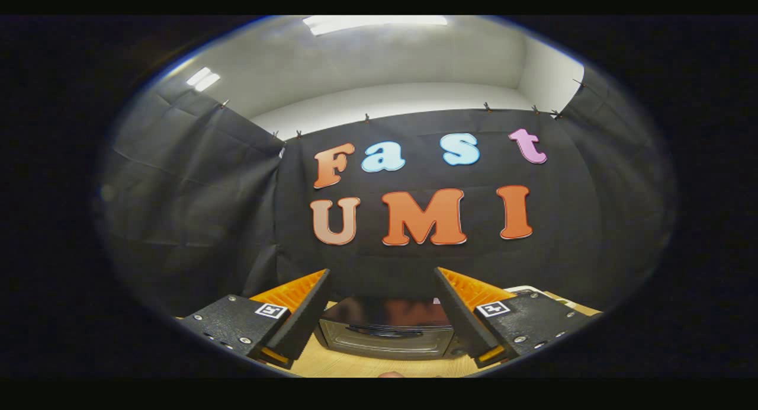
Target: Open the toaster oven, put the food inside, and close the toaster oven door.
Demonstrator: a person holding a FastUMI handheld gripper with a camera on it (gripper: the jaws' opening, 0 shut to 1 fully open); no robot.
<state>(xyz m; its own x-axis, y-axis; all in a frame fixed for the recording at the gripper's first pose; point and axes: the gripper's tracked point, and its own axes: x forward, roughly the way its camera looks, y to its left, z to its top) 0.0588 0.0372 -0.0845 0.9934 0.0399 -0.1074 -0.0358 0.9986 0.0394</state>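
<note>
Toaster oven point(385, 333) dead ahead, and we have it sitting on the pale wooden surface point(355, 367), framed low between the two fingers of our tongs point(382, 274). Its door is closed, a glass panel with a dark handle running across the upper part of it; behind the glass we can make out a dim cavity, but whether anything lies inside we cannot tell. The body is dark and glossy, the top picking up a reddish reflection. It faces us squarely, door toward the tongs, its long axis running side to side across our line of sight, back against the black cloth wall point(592, 232).

Our tongs are spread wide, released, nothing between the fingers, and they hang above and short of the oven with clear air around both tips. Just past the right finger we catch a white-edged thing point(527, 290) on the surface, too clipped to name. At the near edge of the surface a small pinkish sliver point(391, 374) peeks in, too little of it to identify.
</note>
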